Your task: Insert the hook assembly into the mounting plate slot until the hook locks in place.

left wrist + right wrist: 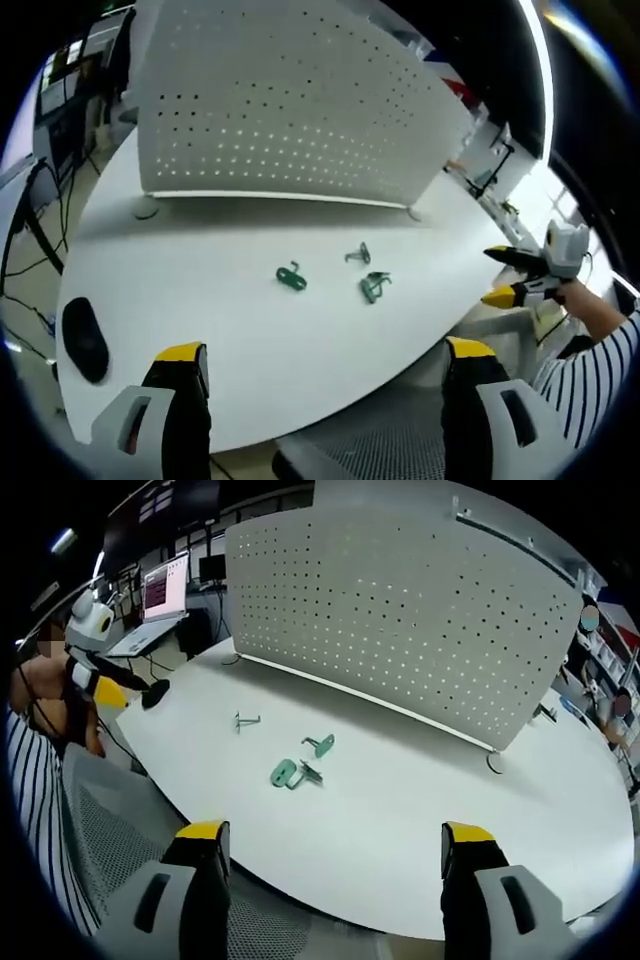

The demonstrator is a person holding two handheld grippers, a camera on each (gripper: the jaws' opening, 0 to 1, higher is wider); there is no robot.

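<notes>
Well back from the table [200, 290] edge, both jaws gape empty; green hooks [291, 277] lie mid-table, axes mixed.

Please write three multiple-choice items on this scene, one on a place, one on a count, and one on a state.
1. Where do the green hook pieces lie?
A. On the white table in front of the pegboard
B. Hung on the pegboard
C. On the mesh chair

2. How many small pieces lie on the table in the right gripper view?
A. One
B. Three
C. Six

3. How is the left claw?
A. Shut on a hook
B. Open and holding nothing
C. Pressed against the pegboard

Answers:
1 A: the green hook pieces rest on the white table, apart from the upright pegboard.
2 B: a grey hook, a green bracket and a green plate piece.
3 B: the left claw shows its jaws wide apart over the table's near edge; the right claw stands the same.
</notes>
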